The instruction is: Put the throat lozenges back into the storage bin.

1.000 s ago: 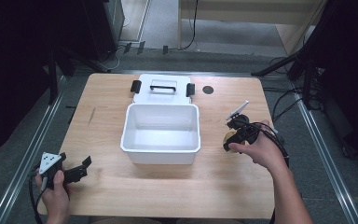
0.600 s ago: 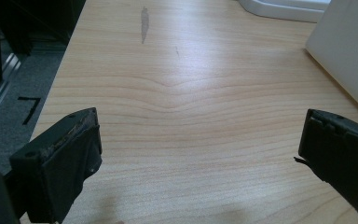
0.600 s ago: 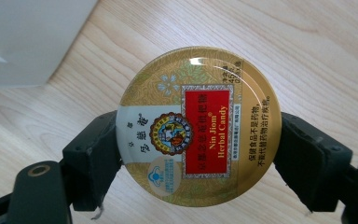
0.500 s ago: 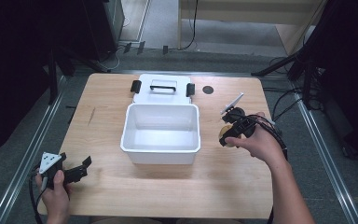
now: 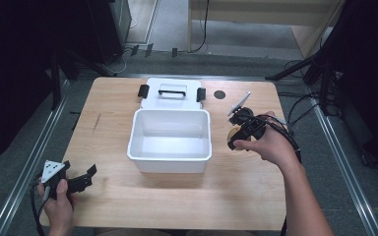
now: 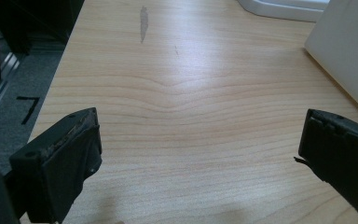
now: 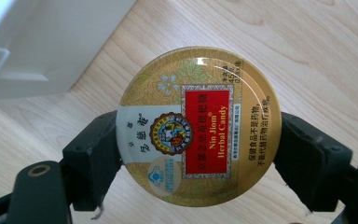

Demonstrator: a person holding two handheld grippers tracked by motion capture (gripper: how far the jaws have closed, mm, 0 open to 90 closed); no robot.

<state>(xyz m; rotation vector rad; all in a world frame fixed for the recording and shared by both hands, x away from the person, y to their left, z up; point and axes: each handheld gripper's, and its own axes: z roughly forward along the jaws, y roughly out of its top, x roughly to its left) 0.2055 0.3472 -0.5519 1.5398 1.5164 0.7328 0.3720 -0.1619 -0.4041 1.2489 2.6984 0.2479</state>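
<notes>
The round gold herbal candy tin (image 7: 196, 127) is clamped by its rim between the jaws of the right gripper (image 5: 239, 133), held above the wooden table (image 5: 177, 196) just right of the white plastic bin (image 5: 170, 139). The bin's lid (image 5: 171, 93) lies behind it. The left gripper (image 5: 74, 181), jaws wide apart and holding nothing, rests at the table's near left corner.

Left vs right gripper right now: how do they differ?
The left gripper has its fingers wide apart over bare table; the right gripper is clamped on a round gold candy tin. Left sits at the table's near corner, right beside the white bin. Both are hand-held.
</notes>
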